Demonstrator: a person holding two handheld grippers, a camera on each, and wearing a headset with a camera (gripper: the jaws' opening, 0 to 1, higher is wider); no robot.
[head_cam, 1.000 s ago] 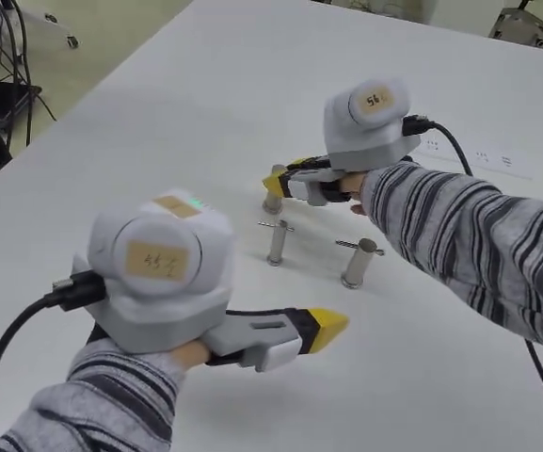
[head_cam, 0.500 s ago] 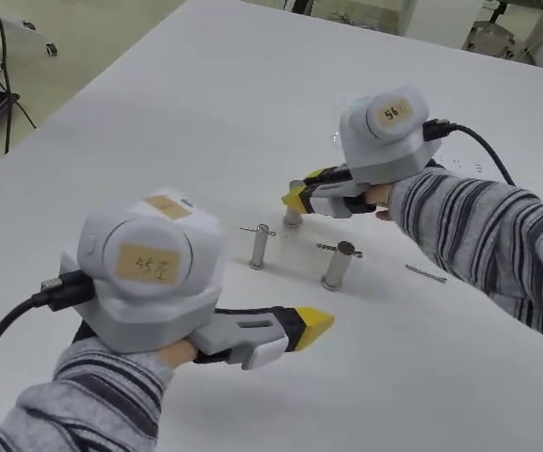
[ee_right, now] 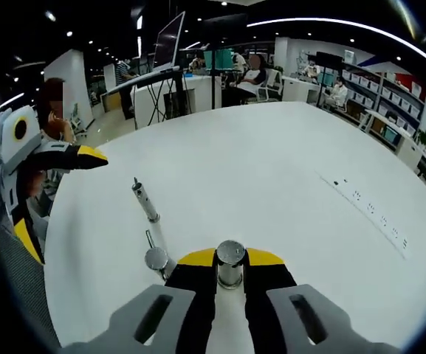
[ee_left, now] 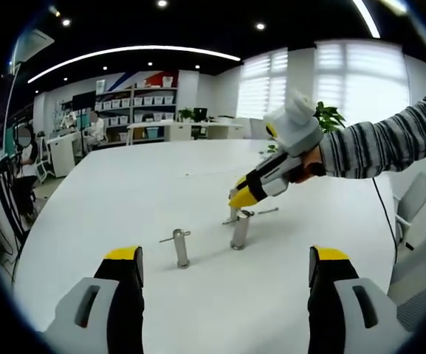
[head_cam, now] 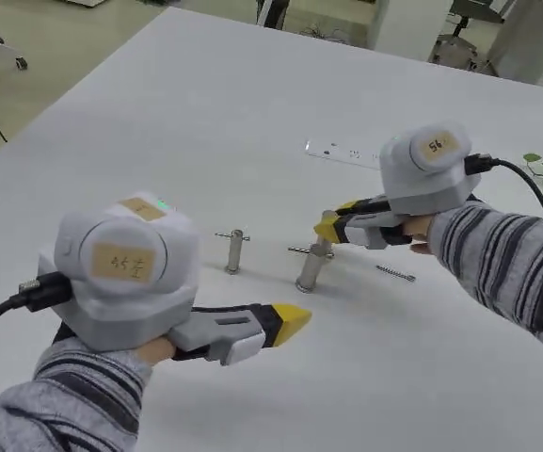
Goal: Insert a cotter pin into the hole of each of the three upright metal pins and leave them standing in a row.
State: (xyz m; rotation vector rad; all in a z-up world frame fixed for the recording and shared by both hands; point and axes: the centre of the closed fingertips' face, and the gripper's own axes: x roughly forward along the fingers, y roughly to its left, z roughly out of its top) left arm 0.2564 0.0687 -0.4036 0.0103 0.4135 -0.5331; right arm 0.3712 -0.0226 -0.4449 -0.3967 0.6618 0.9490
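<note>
One stiff, likely slick metal pin (ee_right: pixel 229 253) stands clamped below its head in the right gripper (ee_right: pixel 229 269); the left gripper (head_cam: pixel 290 322) gapes.

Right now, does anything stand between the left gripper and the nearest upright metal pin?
Nothing visible does: bare white table lies between the open left gripper and the nearest upright silver metal pin.

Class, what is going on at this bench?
A person holds a tool in each hand over a white table. The right tool is shut on one upright metal pin. The left tool hangs open, empty. Two other pins stand with cotter pins through them; one loose cotter pin lies nearby.
</note>
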